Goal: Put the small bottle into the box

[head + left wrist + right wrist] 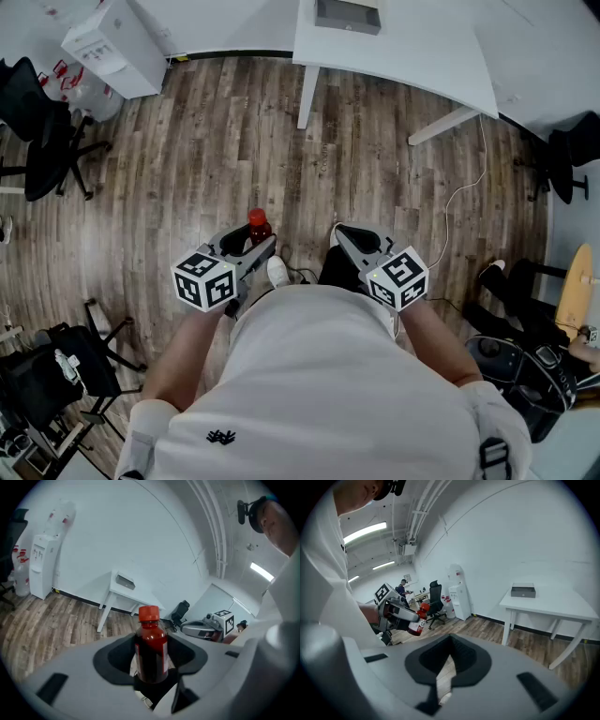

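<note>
Just one small bottle (152, 651), clamped in left gripper (253, 247); one box (348, 15).

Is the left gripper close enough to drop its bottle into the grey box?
Probably not. The left gripper holds the bottle, but the box sits on the table across open floor. Nothing blocks the walk over.

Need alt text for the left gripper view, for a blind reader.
The left tool grips a small red-capped bottle of red liquid, upright between its jaws. Beyond it are a wood floor, a white table with a dark box on top, and a water dispenser by the wall.
</note>
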A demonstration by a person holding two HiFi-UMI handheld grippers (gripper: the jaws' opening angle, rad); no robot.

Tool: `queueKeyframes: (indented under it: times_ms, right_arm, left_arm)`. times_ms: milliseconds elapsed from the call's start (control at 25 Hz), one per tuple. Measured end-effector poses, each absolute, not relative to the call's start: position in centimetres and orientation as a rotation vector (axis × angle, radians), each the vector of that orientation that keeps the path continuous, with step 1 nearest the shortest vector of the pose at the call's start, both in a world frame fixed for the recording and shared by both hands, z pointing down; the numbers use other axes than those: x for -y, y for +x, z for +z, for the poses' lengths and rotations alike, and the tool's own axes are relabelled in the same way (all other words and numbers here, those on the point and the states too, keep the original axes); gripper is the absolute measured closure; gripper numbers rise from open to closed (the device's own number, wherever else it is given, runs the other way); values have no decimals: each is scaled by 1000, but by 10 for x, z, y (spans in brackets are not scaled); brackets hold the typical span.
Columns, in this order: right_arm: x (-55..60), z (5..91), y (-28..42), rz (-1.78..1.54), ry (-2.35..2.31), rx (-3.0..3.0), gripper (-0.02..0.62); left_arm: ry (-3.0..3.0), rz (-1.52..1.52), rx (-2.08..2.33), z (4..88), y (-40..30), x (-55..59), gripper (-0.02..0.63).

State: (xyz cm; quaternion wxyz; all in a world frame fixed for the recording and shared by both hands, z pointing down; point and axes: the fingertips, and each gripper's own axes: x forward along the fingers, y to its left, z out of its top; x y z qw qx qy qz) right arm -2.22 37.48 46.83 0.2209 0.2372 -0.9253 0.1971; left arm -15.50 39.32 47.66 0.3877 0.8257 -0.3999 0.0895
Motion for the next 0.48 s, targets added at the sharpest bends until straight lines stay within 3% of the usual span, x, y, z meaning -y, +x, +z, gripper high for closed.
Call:
queueKeyframes:
  times_ms: [480]
  right_arm:
    - [-273, 464, 4, 547, 710, 2600, 591]
  left_arm:
    - [2130, 266, 1009, 465, -113, -279, 388]
